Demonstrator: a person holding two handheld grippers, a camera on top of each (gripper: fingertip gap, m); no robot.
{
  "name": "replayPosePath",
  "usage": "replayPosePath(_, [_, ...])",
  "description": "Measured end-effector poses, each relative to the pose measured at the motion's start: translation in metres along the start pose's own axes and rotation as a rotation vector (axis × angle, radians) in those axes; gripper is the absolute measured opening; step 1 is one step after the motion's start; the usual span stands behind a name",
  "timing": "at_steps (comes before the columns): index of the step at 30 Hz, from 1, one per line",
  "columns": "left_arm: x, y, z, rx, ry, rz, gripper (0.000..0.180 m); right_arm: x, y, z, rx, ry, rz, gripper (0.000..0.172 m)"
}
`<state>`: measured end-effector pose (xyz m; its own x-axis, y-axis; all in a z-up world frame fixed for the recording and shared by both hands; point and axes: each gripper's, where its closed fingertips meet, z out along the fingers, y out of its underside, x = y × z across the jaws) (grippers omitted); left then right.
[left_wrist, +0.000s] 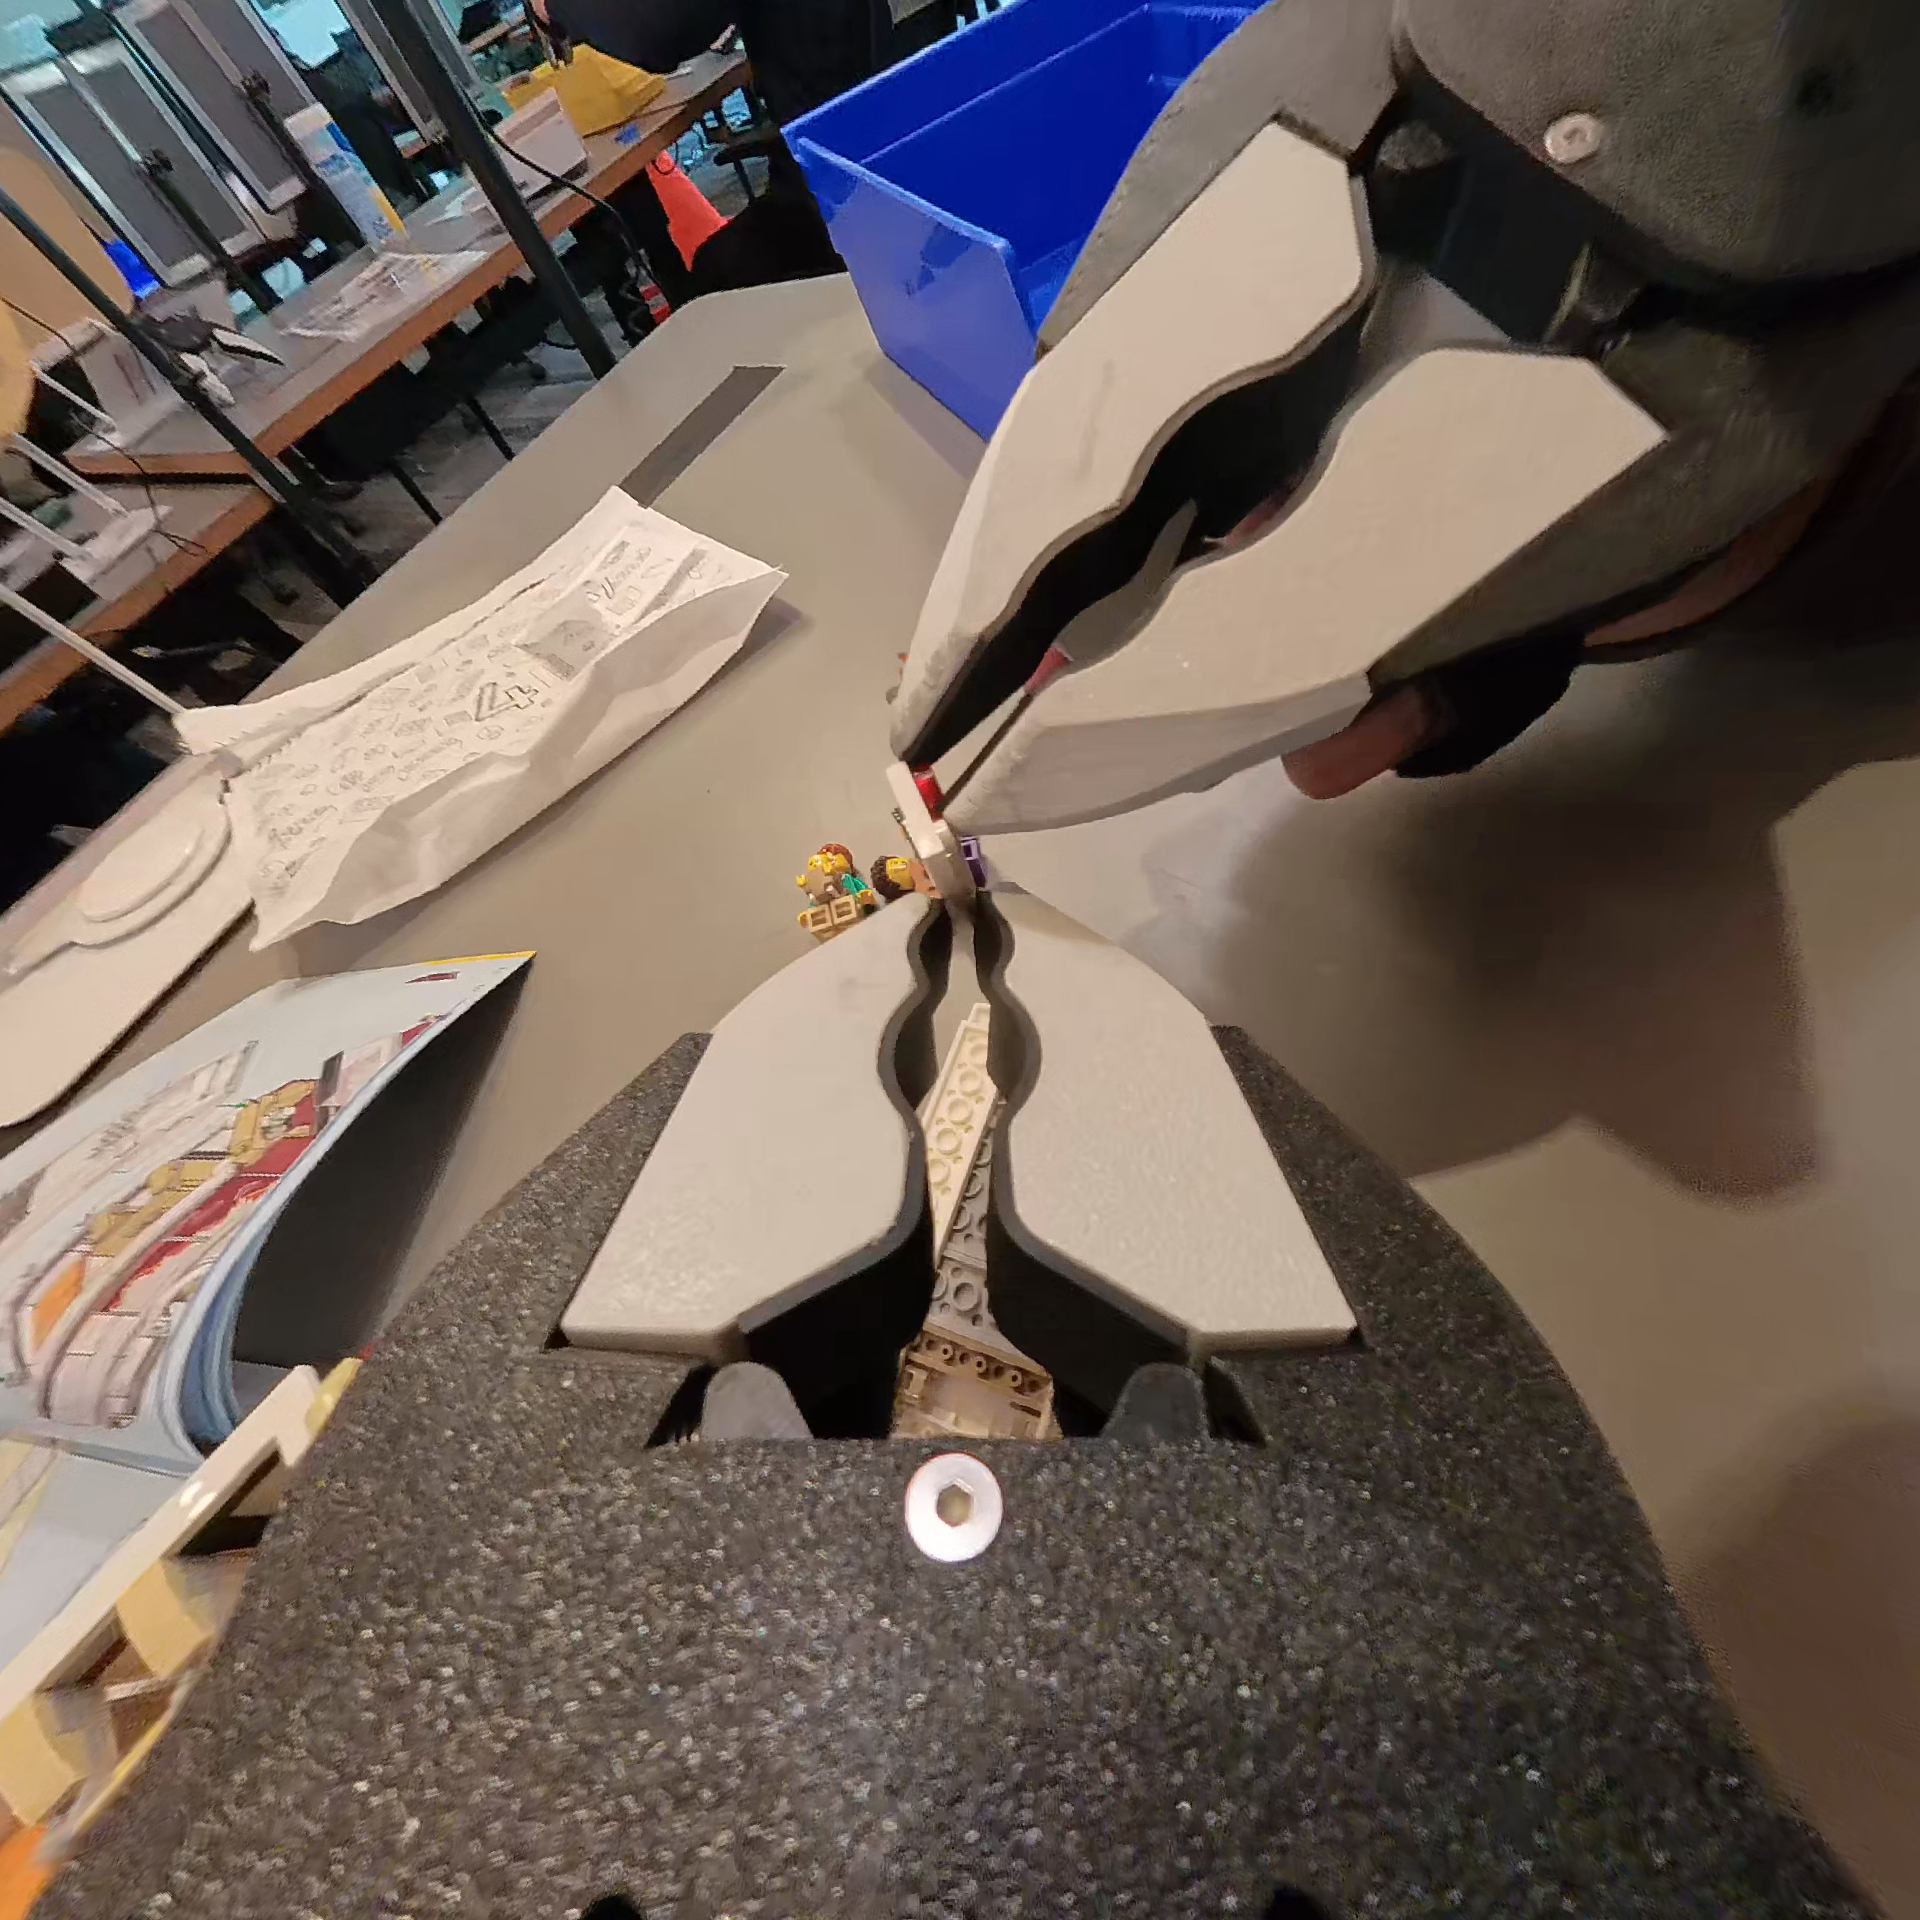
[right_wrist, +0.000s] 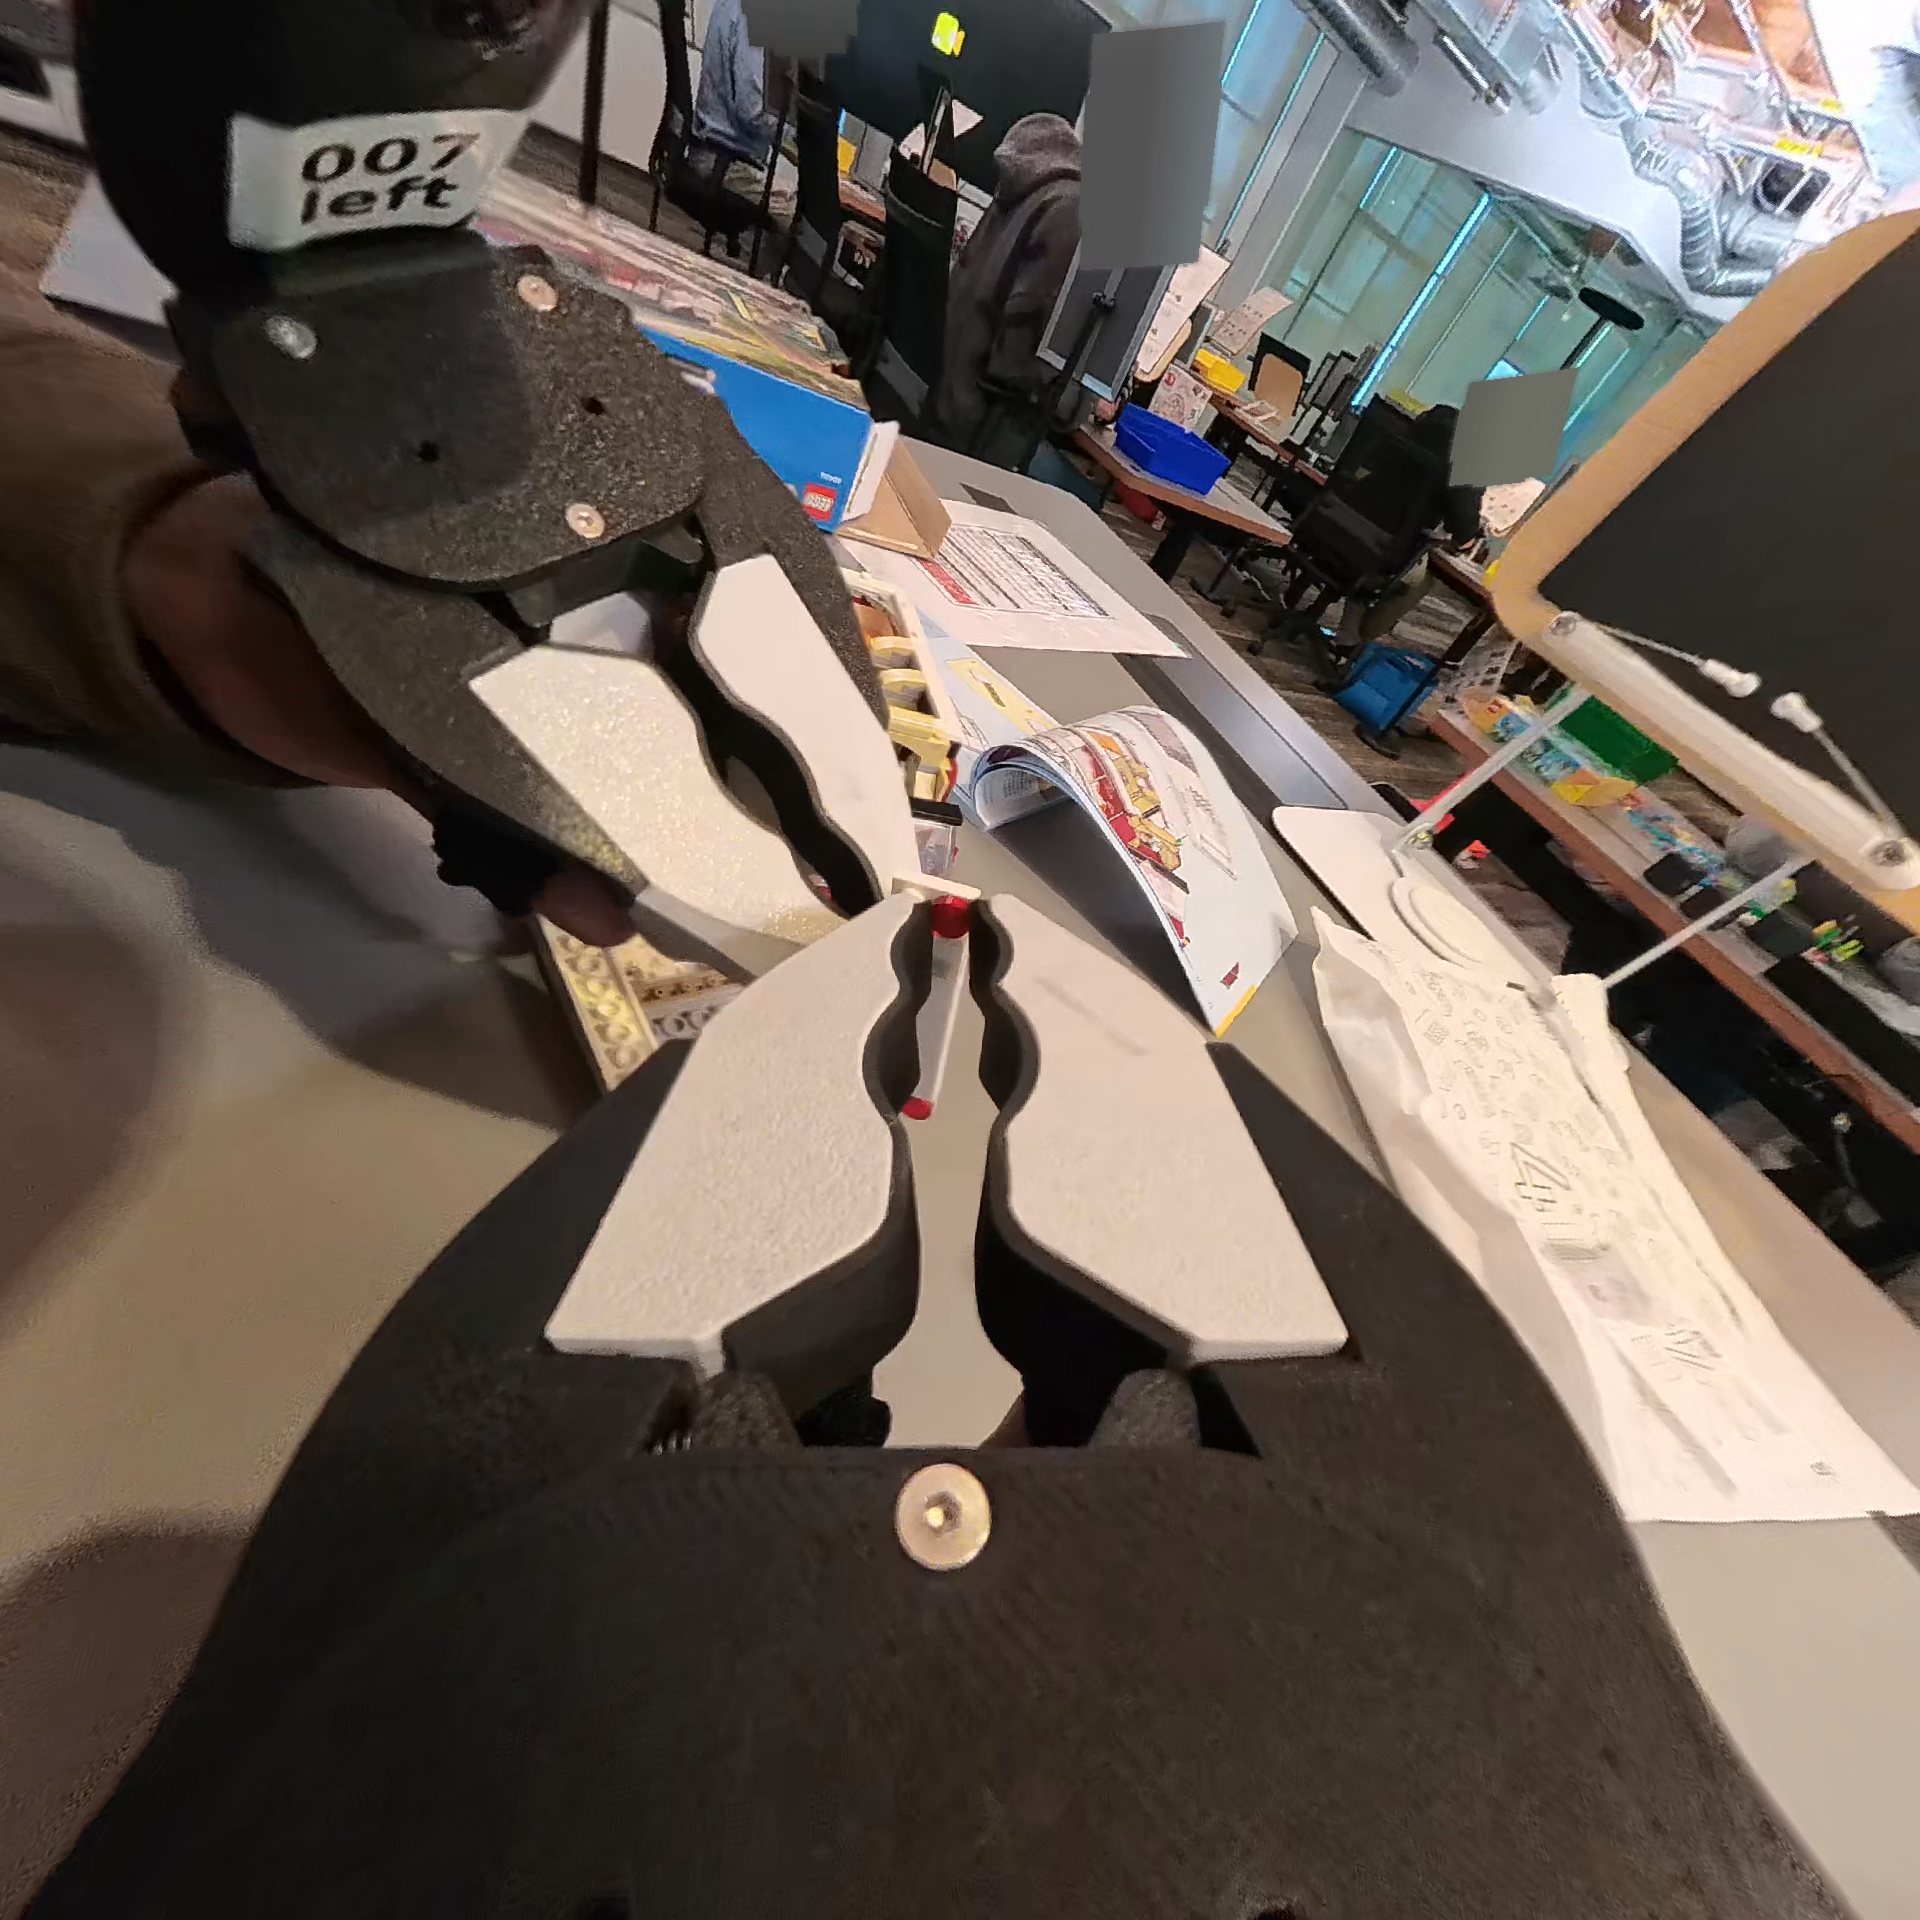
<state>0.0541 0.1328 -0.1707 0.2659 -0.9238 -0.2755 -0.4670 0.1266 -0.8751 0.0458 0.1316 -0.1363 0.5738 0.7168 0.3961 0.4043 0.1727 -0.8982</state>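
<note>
My left gripper (left_wrist: 951, 906) is shut on a small white flat plate (left_wrist: 928, 840), gripped by its edge and sticking out past the fingertips. My right gripper (left_wrist: 925, 774) comes in from the upper right and is shut on a thin white bar with red ends (right_wrist: 940, 997), which lies along the gap between its fingers. The red end (right_wrist: 948, 920) touches the white plate (right_wrist: 935, 888). In the right wrist view the left gripper (right_wrist: 878, 894) meets my right gripper (right_wrist: 951, 906) tip to tip. Two minifigures (left_wrist: 847, 883) and a purple piece (left_wrist: 972, 857) stand on the grey table just behind.
A tan, white and grey brick build (left_wrist: 966, 1143) lies under the left gripper, also in the right wrist view (right_wrist: 623, 987). An open instruction booklet (right_wrist: 1143, 831), a crumpled white paper bag (left_wrist: 468, 707), a blue bin (left_wrist: 997, 208) and a white lamp base (left_wrist: 135, 883) surround the work spot. My left and right fingertips are right by each other.
</note>
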Motion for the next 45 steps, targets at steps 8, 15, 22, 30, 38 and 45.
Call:
replayPosePath(8, [-0.011,0.001,-0.003,0.011,0.024,-0.126,0.004,-0.022,0.002,0.003,-0.022,-0.028,-0.176,0.000])
replayPosePath(15, [-0.012,-0.005,-0.008,0.071,0.101,-0.256,0.004,0.002,-0.001,-0.005,0.042,0.054,-0.096,0.000])
replayPosePath(22, [-0.035,-0.016,-0.023,0.249,0.177,-0.505,0.005,0.012,0.023,0.000,-0.002,0.084,-0.028,0.010])
replayPosePath(30, [-0.040,-0.027,-0.030,0.355,0.163,-0.456,0.005,0.003,0.024,-0.007,0.055,0.179,-0.069,0.008])
replayPosePath(38, [-0.010,-0.047,-0.059,0.454,0.187,-0.490,0.005,-0.010,0.000,-0.033,0.117,0.285,-0.051,0.016])
replayPosePath(45, [0.031,-0.068,-0.102,0.693,-0.003,-0.331,0.005,-0.031,-0.061,-0.059,0.437,0.293,0.244,0.020])
